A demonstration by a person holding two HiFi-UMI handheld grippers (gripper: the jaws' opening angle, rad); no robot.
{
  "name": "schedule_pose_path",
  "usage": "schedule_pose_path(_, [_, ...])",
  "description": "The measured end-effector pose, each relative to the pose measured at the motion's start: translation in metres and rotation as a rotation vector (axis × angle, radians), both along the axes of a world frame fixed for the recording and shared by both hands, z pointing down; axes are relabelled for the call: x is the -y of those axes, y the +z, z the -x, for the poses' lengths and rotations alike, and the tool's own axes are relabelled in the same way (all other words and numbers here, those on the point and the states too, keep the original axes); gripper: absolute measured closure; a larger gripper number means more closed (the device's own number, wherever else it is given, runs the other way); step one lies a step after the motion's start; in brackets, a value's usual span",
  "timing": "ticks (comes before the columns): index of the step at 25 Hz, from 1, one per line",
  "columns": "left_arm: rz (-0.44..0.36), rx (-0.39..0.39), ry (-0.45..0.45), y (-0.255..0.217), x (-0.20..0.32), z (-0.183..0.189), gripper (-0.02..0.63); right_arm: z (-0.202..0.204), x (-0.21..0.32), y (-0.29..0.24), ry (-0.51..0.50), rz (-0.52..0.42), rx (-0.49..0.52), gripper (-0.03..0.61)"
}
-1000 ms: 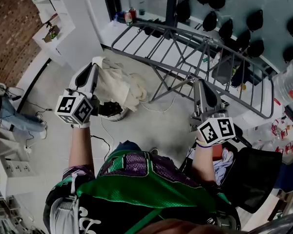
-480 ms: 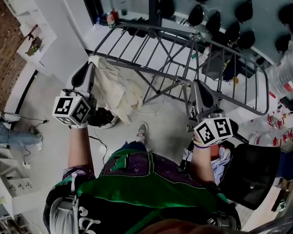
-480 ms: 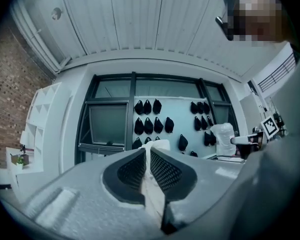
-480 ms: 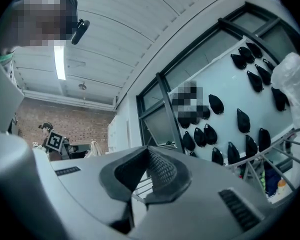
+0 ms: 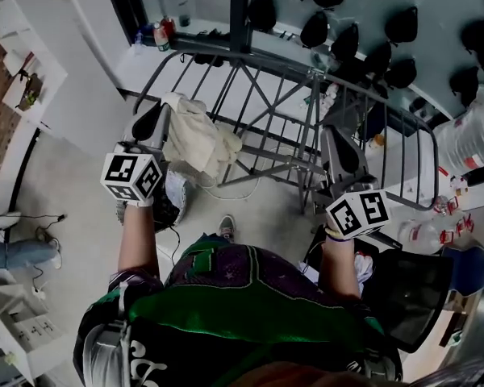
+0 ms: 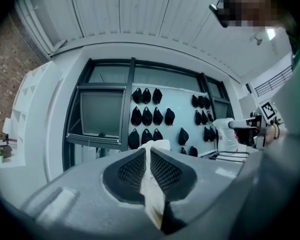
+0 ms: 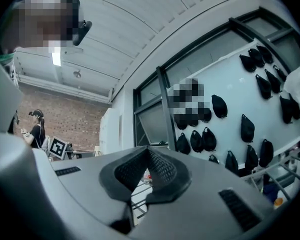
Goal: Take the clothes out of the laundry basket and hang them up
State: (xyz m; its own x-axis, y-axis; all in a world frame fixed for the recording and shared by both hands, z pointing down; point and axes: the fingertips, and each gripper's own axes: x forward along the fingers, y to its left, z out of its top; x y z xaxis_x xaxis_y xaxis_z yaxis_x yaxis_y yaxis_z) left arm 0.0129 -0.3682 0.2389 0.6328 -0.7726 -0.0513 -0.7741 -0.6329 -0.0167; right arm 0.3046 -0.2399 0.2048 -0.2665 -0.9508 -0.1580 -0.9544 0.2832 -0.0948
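A cream cloth [image 5: 195, 138] hangs from my left gripper [image 5: 161, 110], which is shut on its top edge; in the left gripper view a strip of the cloth [image 6: 153, 189] is pinched between the jaws of the left gripper [image 6: 146, 152]. The cloth dangles right beside the near left end of the grey drying rack [image 5: 300, 95]. My right gripper [image 5: 331, 133] is shut and holds nothing, level in front of the rack's right half; the right gripper [image 7: 148, 152] shows only rack bars past its jaws. The black laundry basket [image 5: 415, 301] stands at the lower right with clothes [image 5: 365, 266] in it.
A dark round tub [image 5: 171, 208] and cables lie on the floor under my left hand. White shelves [image 5: 32, 71] stand at the left, bottles [image 5: 160, 32] on the sill behind the rack. Black caps [image 5: 371, 51] hang on the wall. A person [image 7: 37, 129] stands far off.
Both hands have moved up to the drying rack. The cream cloth travelled with the left gripper and now hangs by the rack's near rail instead of over the floor tub.
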Motion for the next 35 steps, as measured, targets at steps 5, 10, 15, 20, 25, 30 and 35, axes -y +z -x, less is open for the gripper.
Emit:
schedule_pose_path(5, [0.015, -0.008, 0.029, 0.003, 0.065, -0.007, 0.578, 0.002, 0.054, 0.003, 0.022, 0.024, -0.004, 0.578])
schedule_pose_path(10, [0.026, 0.002, 0.075, 0.009, 0.114, -0.02, 0.578, 0.004, 0.091, 0.01, 0.05, 0.044, -0.005, 0.578])
schedule_pose_path(15, [0.093, -0.059, 0.115, 0.023, 0.151, -0.041, 0.577, -0.006, 0.112, 0.02, 0.081, 0.067, 0.0, 0.578])
schedule_pose_path(20, [0.131, -0.061, 0.102, 0.042, 0.174, -0.061, 0.577, -0.02, 0.132, 0.029, 0.074, 0.081, 0.006, 0.578])
schedule_pose_path(25, [0.184, -0.045, 0.068, 0.067, 0.193, -0.079, 0.577, -0.035, 0.162, 0.037, 0.024, 0.091, 0.01, 0.578])
schedule_pose_path(30, [0.213, -0.013, 0.022, 0.085, 0.216, -0.088, 0.574, -0.044, 0.192, 0.04, -0.02, 0.103, 0.006, 0.578])
schedule_pose_path(35, [0.243, -0.001, 0.005, 0.104, 0.235, -0.101, 0.541, -0.057, 0.21, 0.056, -0.03, 0.137, 0.016, 0.578])
